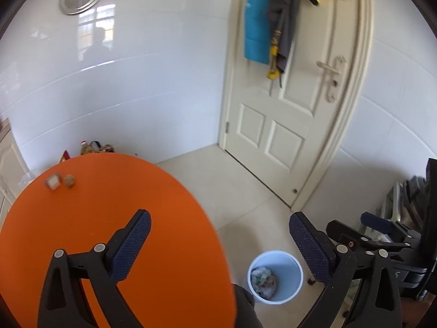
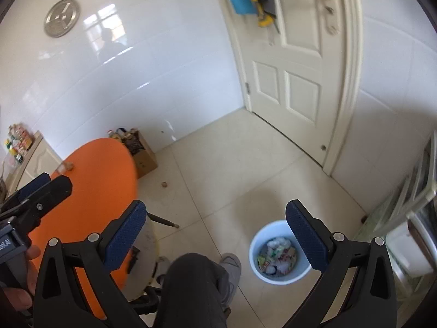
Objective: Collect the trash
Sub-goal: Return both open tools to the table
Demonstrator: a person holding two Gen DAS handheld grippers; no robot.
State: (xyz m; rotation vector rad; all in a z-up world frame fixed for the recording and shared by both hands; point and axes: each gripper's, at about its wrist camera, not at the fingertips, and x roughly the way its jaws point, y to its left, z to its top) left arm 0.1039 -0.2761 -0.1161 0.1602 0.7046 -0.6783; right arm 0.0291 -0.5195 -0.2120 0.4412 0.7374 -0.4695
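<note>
My left gripper [image 1: 220, 216] is open with nothing between its blue pads, hanging over the right edge of the round orange table [image 1: 109, 205]. Far back on the table lie a small pale wrapper [image 1: 53, 182] and a brown crumpled ball [image 1: 69, 181]. On the floor to the right stands a pale blue bin [image 1: 275, 252] holding crumpled trash [image 1: 263, 278]. My right gripper [image 2: 215, 205] is also open and empty, above the floor, with the bin [image 2: 278, 280] under its right finger. A small brown scrap [image 2: 164, 184] lies on the tiles.
A closed cream door [image 1: 286, 95] with hung cloths stands ahead. A cardboard box [image 2: 144, 158] sits behind the table, against the white tiled wall. A person's leg [image 2: 196, 287] and shoe [image 2: 232, 265] are below. A rack [image 2: 409, 218] lines the right side.
</note>
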